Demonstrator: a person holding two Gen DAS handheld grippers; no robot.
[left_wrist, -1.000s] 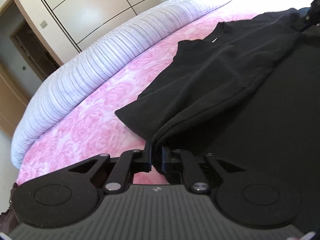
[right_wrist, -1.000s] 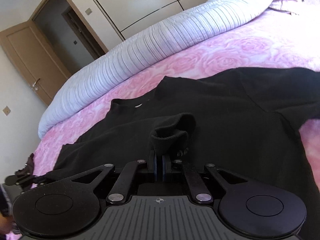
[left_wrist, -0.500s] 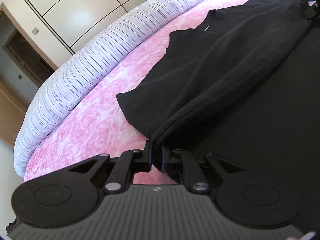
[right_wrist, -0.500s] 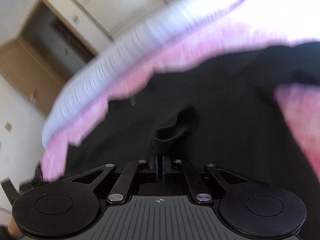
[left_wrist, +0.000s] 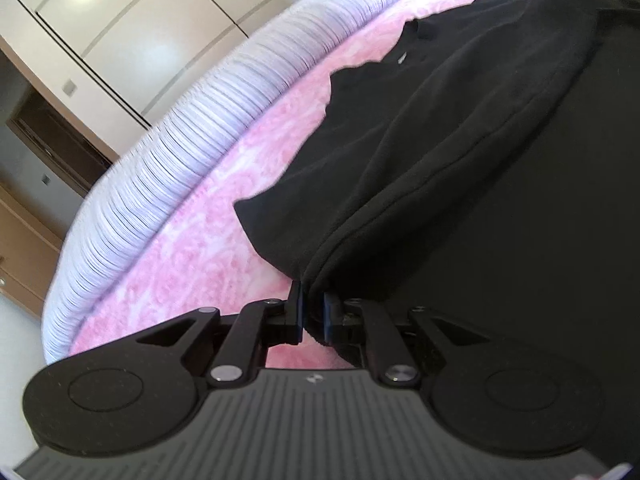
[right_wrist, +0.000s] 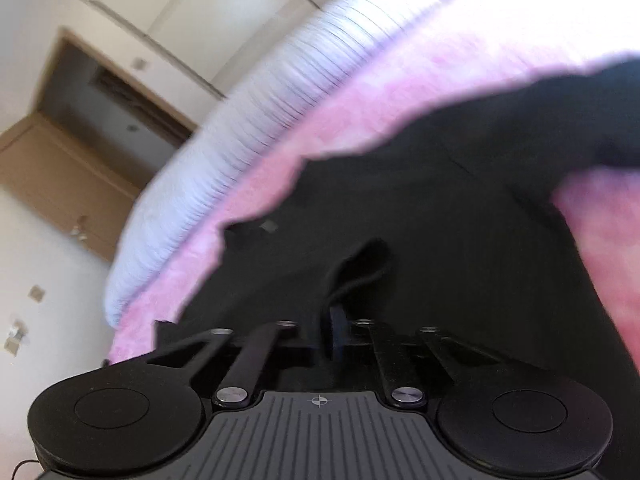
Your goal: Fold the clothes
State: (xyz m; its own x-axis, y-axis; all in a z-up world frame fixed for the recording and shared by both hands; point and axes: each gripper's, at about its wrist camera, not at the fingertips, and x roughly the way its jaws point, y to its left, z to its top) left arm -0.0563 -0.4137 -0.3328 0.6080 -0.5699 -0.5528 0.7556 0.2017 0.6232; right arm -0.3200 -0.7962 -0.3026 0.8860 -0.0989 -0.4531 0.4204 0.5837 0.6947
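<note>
Left gripper (left_wrist: 312,312) and right gripper (right_wrist: 334,334) each pinching black shirt (left_wrist: 460,152) cloth; lying flat on pink bedspread (left_wrist: 224,216), stretching far-right from both

The garment (left_wrist: 460,168) was plain black. The bedspread (left_wrist: 224,240) was pink with a paler rose pattern. The quilt (left_wrist: 172,168) was lilac-white with thin dark stripes. The wardrobe (left_wrist: 132,20) was cream, the door (right_wrist: 64,168) brown.
</note>
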